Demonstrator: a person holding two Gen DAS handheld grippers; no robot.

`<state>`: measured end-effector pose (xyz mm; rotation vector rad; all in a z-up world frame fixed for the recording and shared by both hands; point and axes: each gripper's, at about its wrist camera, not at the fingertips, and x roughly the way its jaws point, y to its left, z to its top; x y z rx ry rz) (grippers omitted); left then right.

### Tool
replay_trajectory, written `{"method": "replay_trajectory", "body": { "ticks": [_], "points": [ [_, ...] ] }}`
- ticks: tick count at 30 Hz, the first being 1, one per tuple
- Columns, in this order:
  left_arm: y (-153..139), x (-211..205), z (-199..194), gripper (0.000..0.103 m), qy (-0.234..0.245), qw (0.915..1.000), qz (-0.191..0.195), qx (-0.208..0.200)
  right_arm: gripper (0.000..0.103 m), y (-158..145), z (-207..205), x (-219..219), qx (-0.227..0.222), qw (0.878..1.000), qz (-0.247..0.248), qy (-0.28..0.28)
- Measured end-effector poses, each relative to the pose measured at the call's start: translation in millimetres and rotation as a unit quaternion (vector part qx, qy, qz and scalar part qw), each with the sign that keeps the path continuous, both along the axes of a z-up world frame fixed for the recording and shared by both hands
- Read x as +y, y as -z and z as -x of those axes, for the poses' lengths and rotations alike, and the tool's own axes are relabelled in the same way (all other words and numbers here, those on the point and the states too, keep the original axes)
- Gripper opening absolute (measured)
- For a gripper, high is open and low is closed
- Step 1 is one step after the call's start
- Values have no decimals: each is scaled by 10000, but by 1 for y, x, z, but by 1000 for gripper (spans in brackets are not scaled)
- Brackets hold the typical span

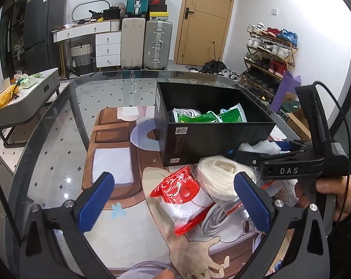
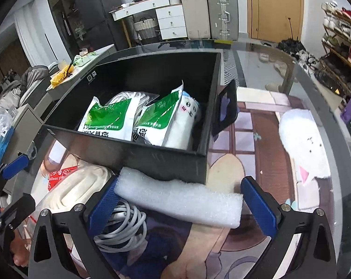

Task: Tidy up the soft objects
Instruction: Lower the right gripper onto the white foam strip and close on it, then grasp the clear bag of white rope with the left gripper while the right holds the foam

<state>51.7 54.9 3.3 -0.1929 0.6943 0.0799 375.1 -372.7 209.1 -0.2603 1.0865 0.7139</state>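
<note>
From the left wrist view, the left gripper (image 1: 174, 200) stands with its blue pads spread wide and nothing between them, poised above a heap on the glass-topped desk (image 1: 59, 139): a red and white plastic packet printed "balloon glue" (image 1: 180, 195), a clear bag of coiled cream-white tubing (image 1: 218, 176) and a bundle of grey-white cable (image 1: 213, 220), all lying just in front of the open black cardboard box (image 1: 212, 137). That box already holds green and white pouches (image 1: 209, 116). The packet and the tubing bag look light and limp but slick in their film, so I would judge a pinch across a crimped edge or the middle of the bulk safer than a flat face. This view also shows the right gripper from outside, held in a hand (image 1: 326, 186), its tips hidden behind the tubing. The right wrist view supplies what that one hides: the right gripper (image 2: 177, 200) is open around a white foam slab (image 2: 180, 200), which lies crosswise against the box's near wall; one end touches the left pad, and the other end lies just beside the right pad, contact unclear. The foam should be very light and crushable, best taken gently across its short width. Only here is the box's interior plain, with a white plush cat-faced roll (image 2: 187, 121) beside the pouches.
</note>
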Motion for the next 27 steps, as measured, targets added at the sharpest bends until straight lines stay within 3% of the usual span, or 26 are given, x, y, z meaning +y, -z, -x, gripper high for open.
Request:
{"method": "replay_trajectory", "body": {
  "ticks": [8,11,14,27],
  "points": [
    [3,-1,-2,103,28,10000,50,32,102,-2,-4,-17,101,9999,-37,90],
    [3,-3,-2,103,73,9999,83,52,92,-4,3,-28,78,9998,-167,94],
    [4,-5,-2,103,88,9999,72,56,91,-6,9,-38,-23,9998,-207,52],
    [-1,-22,-6,103,330,9992,125,169,91,-46,15,-64,-241,9975,-666,-27]
  ]
}}
